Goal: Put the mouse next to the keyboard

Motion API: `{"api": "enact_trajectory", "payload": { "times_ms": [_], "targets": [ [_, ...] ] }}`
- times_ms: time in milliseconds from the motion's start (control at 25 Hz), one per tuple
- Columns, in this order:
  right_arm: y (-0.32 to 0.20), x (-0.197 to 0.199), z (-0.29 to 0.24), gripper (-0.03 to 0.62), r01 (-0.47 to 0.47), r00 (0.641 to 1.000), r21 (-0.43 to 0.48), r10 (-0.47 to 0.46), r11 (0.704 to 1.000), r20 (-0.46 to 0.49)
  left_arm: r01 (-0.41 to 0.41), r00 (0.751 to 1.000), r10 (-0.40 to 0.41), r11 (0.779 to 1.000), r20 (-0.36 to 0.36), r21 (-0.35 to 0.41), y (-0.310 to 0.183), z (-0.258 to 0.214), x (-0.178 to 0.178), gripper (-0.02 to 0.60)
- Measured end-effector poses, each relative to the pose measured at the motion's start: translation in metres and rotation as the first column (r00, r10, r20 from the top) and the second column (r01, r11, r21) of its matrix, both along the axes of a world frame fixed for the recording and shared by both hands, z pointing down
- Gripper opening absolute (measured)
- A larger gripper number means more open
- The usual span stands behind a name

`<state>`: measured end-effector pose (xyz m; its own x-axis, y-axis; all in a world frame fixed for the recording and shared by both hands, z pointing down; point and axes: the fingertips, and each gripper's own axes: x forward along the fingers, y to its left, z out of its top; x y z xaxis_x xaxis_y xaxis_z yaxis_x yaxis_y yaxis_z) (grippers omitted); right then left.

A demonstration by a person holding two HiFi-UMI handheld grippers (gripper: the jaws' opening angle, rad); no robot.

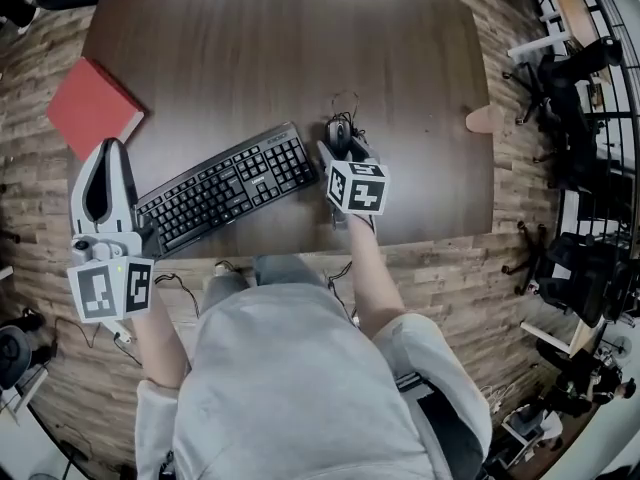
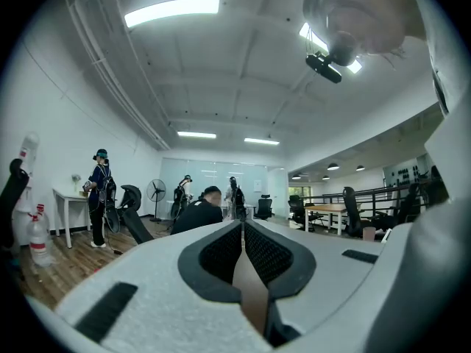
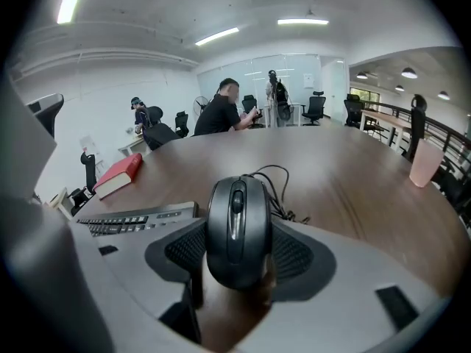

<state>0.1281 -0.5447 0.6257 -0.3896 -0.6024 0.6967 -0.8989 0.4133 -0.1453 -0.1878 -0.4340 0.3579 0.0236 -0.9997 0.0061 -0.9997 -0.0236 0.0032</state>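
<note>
Up close, a person in a grey hooded top [image 1: 300, 378] stands at the near edge of a dark wooden table [image 1: 300, 38], holding a gripper in each hand. The left gripper [image 1: 111, 154] is off the table's near left corner, over the plank floor. Its jaws are pressed together with nothing between them.

The right gripper [image 1: 343, 156] reaches over the near edge, towards the middle of the table. Its jaws are clamped on the sides of a black wired mouse [image 3: 237, 226], scroll wheel facing up. The mouse sits just beside the right end of a black keyboard [image 1: 225, 188], which lies at a slant along the near edge. Whether the mouse rests on the table or is held just above it cannot be told. Its cable [image 3: 278, 186] lies in a loose bunch right behind it.

Farther back, a red book [image 1: 93, 103] lies at the table's left edge, well apart from the keyboard. A pale pink cup [image 3: 425, 162] stands at the right edge. Beyond the far edge, a person in black [image 3: 223, 115] is seated.
</note>
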Motion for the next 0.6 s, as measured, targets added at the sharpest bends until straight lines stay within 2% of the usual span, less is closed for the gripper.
{"api": "enact_trajectory", "payload": {
  "times_ms": [600],
  "targets": [
    [-0.019,-0.015,0.023,0.250,0.016,0.997,-0.118,-0.026,0.993,-0.079,0.068,0.998,-0.068,0.997,0.002,-0.024,0.009,0.007,-0.019,0.018]
  ]
}}
